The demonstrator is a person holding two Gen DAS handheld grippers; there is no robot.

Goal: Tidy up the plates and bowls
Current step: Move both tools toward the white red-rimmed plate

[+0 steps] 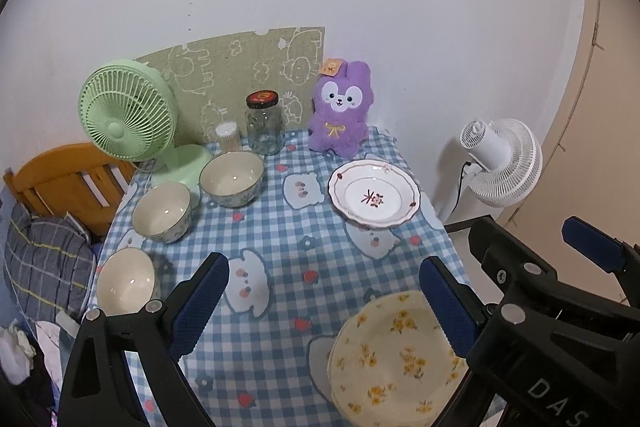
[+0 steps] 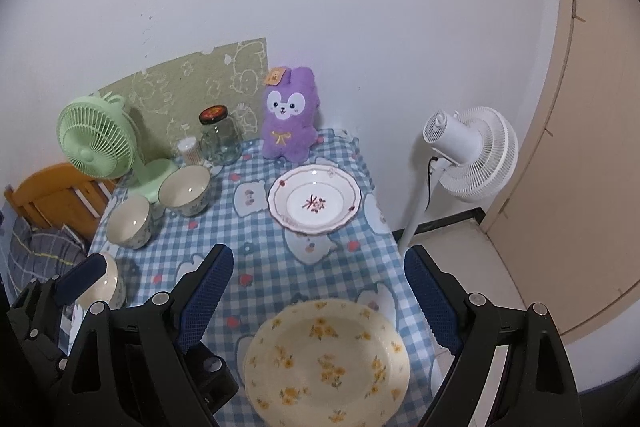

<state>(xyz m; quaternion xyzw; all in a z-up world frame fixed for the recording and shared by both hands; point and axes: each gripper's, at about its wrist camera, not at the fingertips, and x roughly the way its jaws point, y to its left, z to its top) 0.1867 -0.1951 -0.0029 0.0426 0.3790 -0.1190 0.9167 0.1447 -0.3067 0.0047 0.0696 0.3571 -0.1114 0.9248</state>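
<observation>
A blue checked table (image 1: 276, 235) holds three cream bowls along its left side: a far bowl (image 1: 231, 179), a middle bowl (image 1: 161, 212) and a near bowl (image 1: 125, 282). A white plate with a red flower (image 1: 374, 193) lies far right. A yellow flowered plate (image 1: 396, 359) lies near right; it also shows in the right wrist view (image 2: 326, 363). My left gripper (image 1: 324, 297) is open and empty above the table's near middle. My right gripper (image 2: 319, 297) is open and empty, hovering over the yellow plate. The white plate (image 2: 314, 203) lies beyond it.
A green desk fan (image 1: 128, 111), a toothpick holder (image 1: 228, 137), a glass jar (image 1: 264, 125) and a purple plush toy (image 1: 340, 111) stand along the table's back. A white standing fan (image 1: 500, 163) is to the right. A wooden bed frame (image 1: 68, 179) is to the left.
</observation>
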